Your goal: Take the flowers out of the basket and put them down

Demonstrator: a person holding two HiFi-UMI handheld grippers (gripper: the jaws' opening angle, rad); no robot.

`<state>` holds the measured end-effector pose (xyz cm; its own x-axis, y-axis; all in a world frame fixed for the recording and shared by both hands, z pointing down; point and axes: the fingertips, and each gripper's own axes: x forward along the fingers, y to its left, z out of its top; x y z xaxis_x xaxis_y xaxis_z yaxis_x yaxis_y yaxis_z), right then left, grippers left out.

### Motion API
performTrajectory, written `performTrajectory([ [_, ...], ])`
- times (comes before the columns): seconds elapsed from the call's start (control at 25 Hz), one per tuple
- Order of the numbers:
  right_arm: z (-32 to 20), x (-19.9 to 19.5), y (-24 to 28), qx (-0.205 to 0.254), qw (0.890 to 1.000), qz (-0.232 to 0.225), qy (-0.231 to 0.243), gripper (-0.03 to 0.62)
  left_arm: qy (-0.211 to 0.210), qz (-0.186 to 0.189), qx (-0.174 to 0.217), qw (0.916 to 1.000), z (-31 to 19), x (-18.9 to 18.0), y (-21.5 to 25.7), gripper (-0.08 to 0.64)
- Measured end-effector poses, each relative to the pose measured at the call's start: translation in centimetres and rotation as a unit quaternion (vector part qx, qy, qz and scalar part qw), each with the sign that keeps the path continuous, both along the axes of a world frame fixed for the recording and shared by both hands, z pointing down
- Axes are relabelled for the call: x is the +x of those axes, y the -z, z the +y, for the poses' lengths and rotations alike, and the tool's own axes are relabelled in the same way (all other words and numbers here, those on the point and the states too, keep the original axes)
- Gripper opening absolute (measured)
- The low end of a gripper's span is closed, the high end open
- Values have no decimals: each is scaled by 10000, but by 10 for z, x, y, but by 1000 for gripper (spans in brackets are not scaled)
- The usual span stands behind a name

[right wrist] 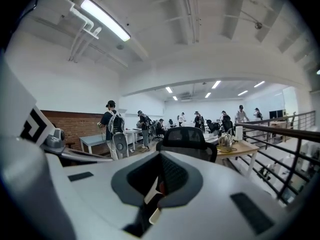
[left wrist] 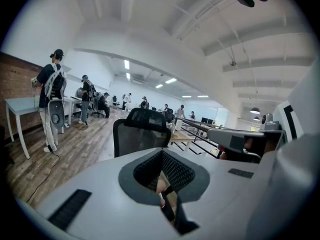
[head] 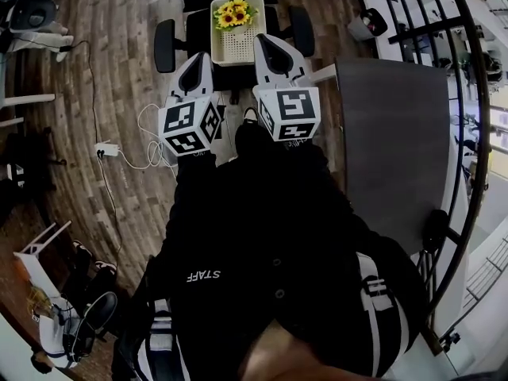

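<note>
The white perforated plastic basket [head: 236, 48] held yellow sunflowers [head: 234, 13]; the left claw [head: 198, 59] and right claw [head: 267, 41] flanked its near end, each closed (gripping nothing).

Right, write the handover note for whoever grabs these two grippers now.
Left claw: shut, empty, near the basket's near left corner.
Right claw: shut, empty, by the basket's right edge; contact can't be told.
Things: the yellow flowers stand at the far end of the white basket, which sits on the office chair.
Done: nothing; the flowers are not yet out.
Left: open a claw, grip the flowers, lift them out and put them down. The grey table at the right looks a likely spot.
</note>
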<state>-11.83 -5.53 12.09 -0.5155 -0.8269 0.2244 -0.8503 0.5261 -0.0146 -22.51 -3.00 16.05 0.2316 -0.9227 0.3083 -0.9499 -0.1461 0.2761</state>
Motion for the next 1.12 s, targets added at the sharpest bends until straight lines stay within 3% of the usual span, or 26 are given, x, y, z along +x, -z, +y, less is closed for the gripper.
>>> performTrajectory([
  [0.6, -89, 10, -69, -631, 9979, 103, 116, 14, 543, -376, -422, 9969, -78, -14, -52, -2],
  [0.84, -100, -1, -130, -1020, 9941, 356, 80, 14, 435, -349, -832, 9950, -91, -20, -114, -2],
  [1.12, -115, -2, -244, -1558, 9864, 513, -104, 14, 188, -352, -1315, 9905, -110, -10, -223, -2],
])
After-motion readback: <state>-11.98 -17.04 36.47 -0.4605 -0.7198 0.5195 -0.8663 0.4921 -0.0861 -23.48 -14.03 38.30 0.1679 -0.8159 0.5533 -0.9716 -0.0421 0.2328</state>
